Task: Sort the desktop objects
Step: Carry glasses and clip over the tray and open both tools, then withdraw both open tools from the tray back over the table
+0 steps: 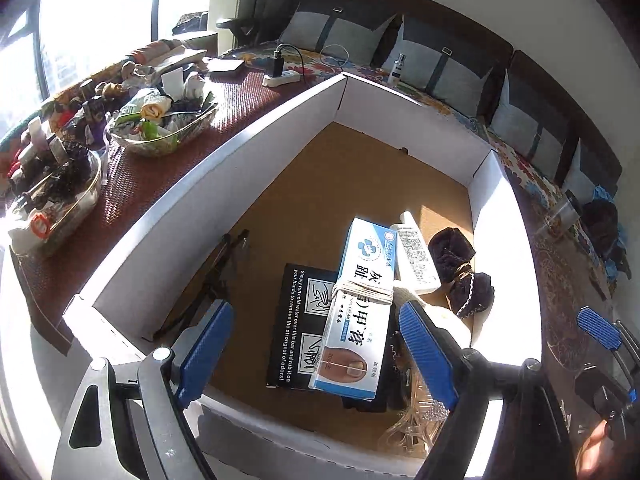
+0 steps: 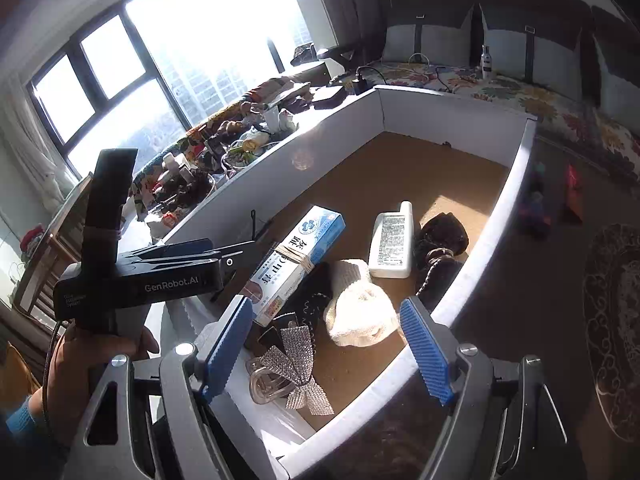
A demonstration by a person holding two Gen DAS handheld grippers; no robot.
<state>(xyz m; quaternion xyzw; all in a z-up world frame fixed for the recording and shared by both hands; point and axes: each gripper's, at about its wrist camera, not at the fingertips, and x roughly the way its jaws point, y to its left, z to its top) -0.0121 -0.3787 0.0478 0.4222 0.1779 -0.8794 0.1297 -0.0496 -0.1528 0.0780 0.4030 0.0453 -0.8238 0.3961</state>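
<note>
Blue-and-white ointment carton [image 1: 360, 304]: lying inside the box, bound with rubber bands, resting across a black printed flat pack [image 1: 298, 320].
White plastic bottle [image 2: 392, 240]: lying just beside the carton, touching a dark knotted cloth bundle [image 2: 438, 248].
Cream knitted cloth [image 2: 360, 308]: sitting near a rhinestone bow [image 2: 302, 364].
White-walled cardboard box [image 1: 224, 160]: holding all these.
Left claw [image 1: 316, 352]: hanging wide open above the carton, gripping nothing.
Right claw [image 2: 328, 348]: gaping, empty, over the bow.
Table [image 1: 240, 96]: carrying glass bowls [image 1: 160, 136].
</note>
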